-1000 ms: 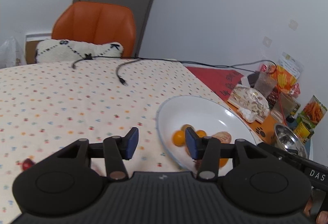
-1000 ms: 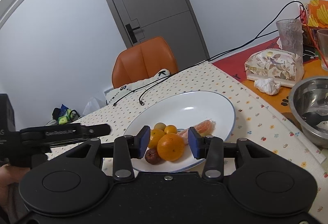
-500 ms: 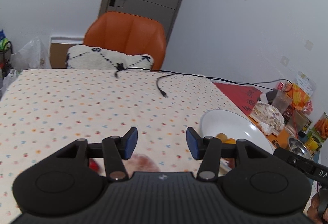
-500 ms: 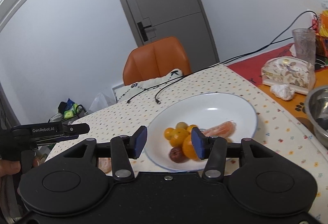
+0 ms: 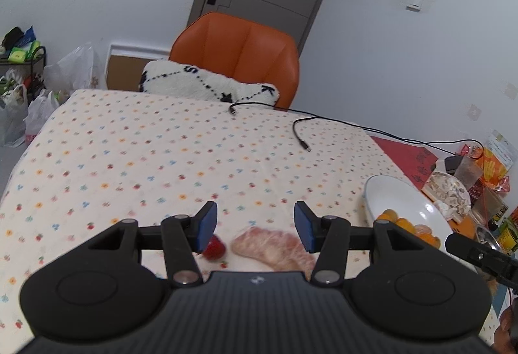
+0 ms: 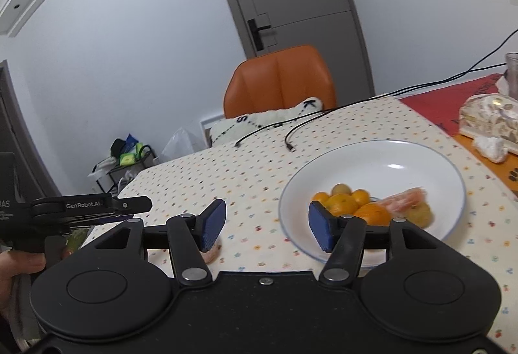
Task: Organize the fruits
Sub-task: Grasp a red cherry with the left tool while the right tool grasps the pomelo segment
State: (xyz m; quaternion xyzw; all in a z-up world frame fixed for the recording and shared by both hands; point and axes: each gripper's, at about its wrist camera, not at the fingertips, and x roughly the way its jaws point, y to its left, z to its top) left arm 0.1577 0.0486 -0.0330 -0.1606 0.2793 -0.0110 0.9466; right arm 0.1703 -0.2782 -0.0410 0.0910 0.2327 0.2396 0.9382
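Both jaws spread and empty, the left hand-held gripper (image 5: 255, 226) hovers over one strawberry (image 5: 214, 247) and one peeled citrus piece (image 5: 275, 245) on the surface (image 5: 145, 153), while the right hand-held gripper (image 6: 266, 226) hangs beside the white plate (image 6: 382, 156) near the surface's right edge, holding roughly five oranges (image 6: 341, 203) and one peeled segment (image 6: 403, 198).

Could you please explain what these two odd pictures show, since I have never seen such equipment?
A person holds a two-finger claw in each hand; each carries a camera looking along its blue fingers. The left claw is open, above a peeled pomelo segment and a small red fruit on the dotted tablecloth. The right claw is open and empty, near the white plate holding oranges, small citrus fruits and another peeled segment. Nothing is held.
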